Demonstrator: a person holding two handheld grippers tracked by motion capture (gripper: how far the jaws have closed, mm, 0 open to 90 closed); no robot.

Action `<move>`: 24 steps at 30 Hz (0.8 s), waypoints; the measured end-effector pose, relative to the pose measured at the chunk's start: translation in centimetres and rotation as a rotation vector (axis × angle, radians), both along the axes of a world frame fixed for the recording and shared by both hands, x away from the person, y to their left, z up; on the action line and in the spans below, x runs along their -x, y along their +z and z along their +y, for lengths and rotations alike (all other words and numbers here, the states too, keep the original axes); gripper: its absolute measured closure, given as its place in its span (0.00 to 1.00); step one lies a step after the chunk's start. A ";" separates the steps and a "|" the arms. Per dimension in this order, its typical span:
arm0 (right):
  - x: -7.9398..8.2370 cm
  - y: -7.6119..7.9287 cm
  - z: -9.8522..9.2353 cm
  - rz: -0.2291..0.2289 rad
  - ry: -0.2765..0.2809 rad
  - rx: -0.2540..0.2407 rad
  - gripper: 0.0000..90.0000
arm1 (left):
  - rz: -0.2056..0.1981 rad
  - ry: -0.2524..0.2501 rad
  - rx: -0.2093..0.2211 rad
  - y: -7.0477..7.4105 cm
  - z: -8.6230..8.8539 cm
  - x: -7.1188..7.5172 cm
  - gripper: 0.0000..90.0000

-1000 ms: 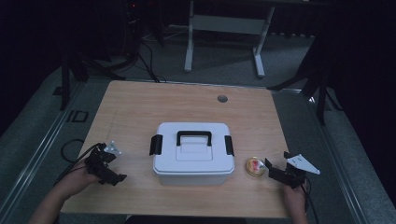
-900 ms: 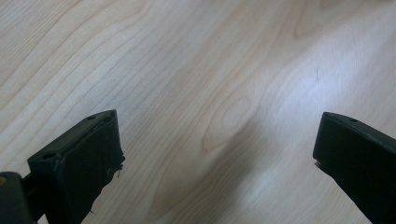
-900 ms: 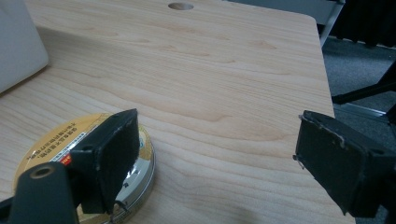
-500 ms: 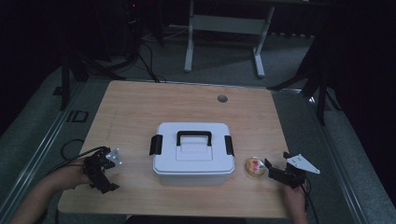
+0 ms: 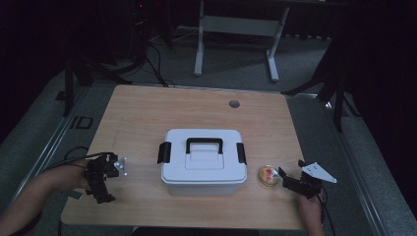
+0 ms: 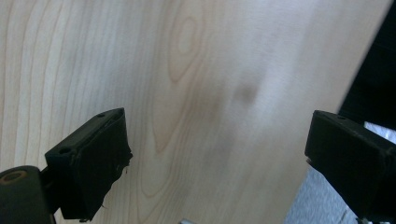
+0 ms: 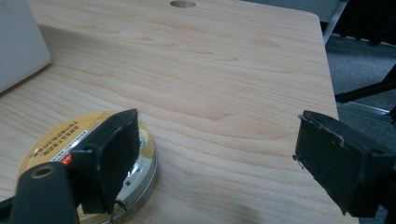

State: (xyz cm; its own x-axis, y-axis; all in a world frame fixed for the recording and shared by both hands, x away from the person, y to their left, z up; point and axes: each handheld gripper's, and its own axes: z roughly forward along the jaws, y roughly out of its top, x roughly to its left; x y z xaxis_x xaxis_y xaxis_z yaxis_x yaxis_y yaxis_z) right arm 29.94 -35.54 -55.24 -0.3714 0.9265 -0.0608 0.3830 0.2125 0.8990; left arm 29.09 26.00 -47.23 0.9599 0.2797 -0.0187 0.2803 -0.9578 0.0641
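**Round tin beside the right claw, white box mid-table**

The right gripper [image 5: 284, 178] rests near the table's [image 5: 147, 118] right front edge with its jaws spread wide. A flat round tin [image 7: 93, 154] with a gold label lies on the wood just beside it; in the right gripper view one jaw stands over the tin's rim while the other is well apart, with bare wood between. The left gripper [image 6: 219, 158], jaws also spread and holding nothing, hangs over bare wood near the left front corner. A white box [image 5: 204, 164] with a black handle sits between the two.
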 end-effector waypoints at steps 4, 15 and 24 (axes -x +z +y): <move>0.0 0.0 0.0 0.000 0.001 -0.001 0.15 | -0.010 -0.064 0.027 1.1 -0.3 0.2 0.06; 0.0 0.0 0.0 0.001 0.000 0.000 0.15 | 0.008 -0.080 -0.005 4.4 -0.9 -0.7 0.06; 0.0 0.0 0.0 0.001 0.002 0.002 0.15 | -0.001 -0.100 -0.016 7.0 -1.5 -1.4 0.06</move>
